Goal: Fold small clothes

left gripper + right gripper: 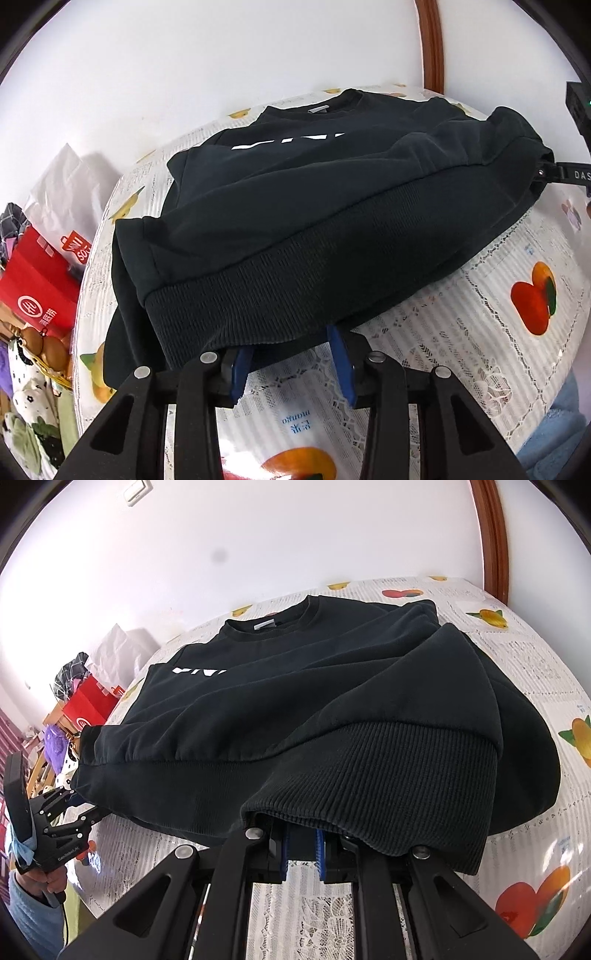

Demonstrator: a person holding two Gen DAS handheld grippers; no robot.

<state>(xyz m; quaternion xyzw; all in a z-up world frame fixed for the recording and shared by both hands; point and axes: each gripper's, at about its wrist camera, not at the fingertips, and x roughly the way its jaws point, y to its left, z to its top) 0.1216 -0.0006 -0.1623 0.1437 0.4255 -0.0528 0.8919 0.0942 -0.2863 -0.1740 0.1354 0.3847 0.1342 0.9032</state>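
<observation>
Fruit-print tablecloth [524,657]; right hand-held gripper [303,843] seemingly clamping sweatshirt [295,709] hem.

White plain wall [295,535] behind, brightly and evenly lit. Brown wooden frame [493,535] at the right. Bench under a lacy fruit-print cloth [535,657]. Red paper bag [37,280] and piled clothes [26,406] at the left. Switch plate [138,489] high on the wall.

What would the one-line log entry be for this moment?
stage: sweatshirt fold under way | left gripper: open, tips at ribbed hem | right gripper: shut on black sweatshirt | surface: fruit-print tablecloth
</observation>
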